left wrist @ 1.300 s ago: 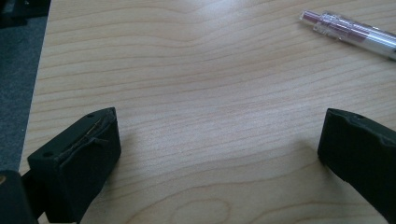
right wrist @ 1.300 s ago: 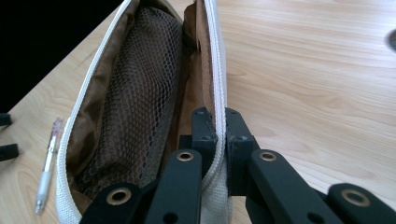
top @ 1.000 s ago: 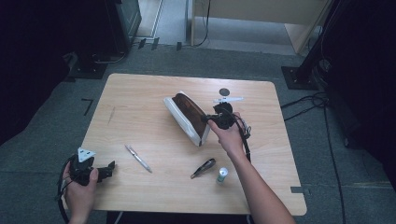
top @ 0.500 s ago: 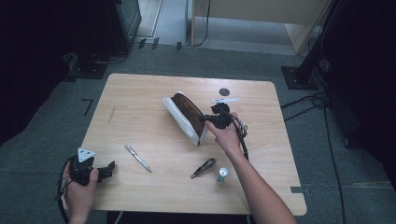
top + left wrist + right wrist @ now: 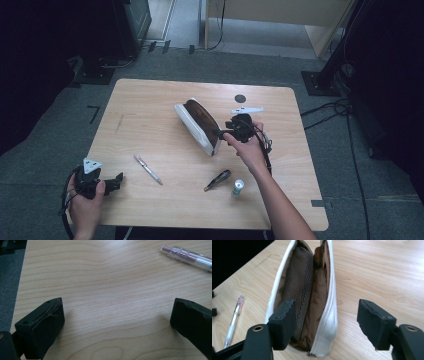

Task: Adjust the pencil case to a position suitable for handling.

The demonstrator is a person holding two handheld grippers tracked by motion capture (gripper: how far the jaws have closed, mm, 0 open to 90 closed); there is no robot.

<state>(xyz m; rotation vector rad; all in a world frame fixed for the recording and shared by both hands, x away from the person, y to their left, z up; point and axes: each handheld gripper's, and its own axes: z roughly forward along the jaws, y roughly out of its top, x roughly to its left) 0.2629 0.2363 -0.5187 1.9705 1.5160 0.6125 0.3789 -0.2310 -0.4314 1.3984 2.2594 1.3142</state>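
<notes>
Facing the pouch (image 5: 312, 297) mouth end-on — right fingers (image 5: 284, 322) just opening, astride its near end, not pressing; left fingers (image 5: 40, 325) spread, idle.

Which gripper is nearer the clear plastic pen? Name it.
Left. The left gripper lies just left of the clear plastic pen; the right gripper sits farther right, at the white pouch.

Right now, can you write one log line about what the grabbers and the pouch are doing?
right gripper: jaws just opened, let go of pouch | pouch: open, on table | left gripper: open, holds nothing | pen: untouched
</notes>
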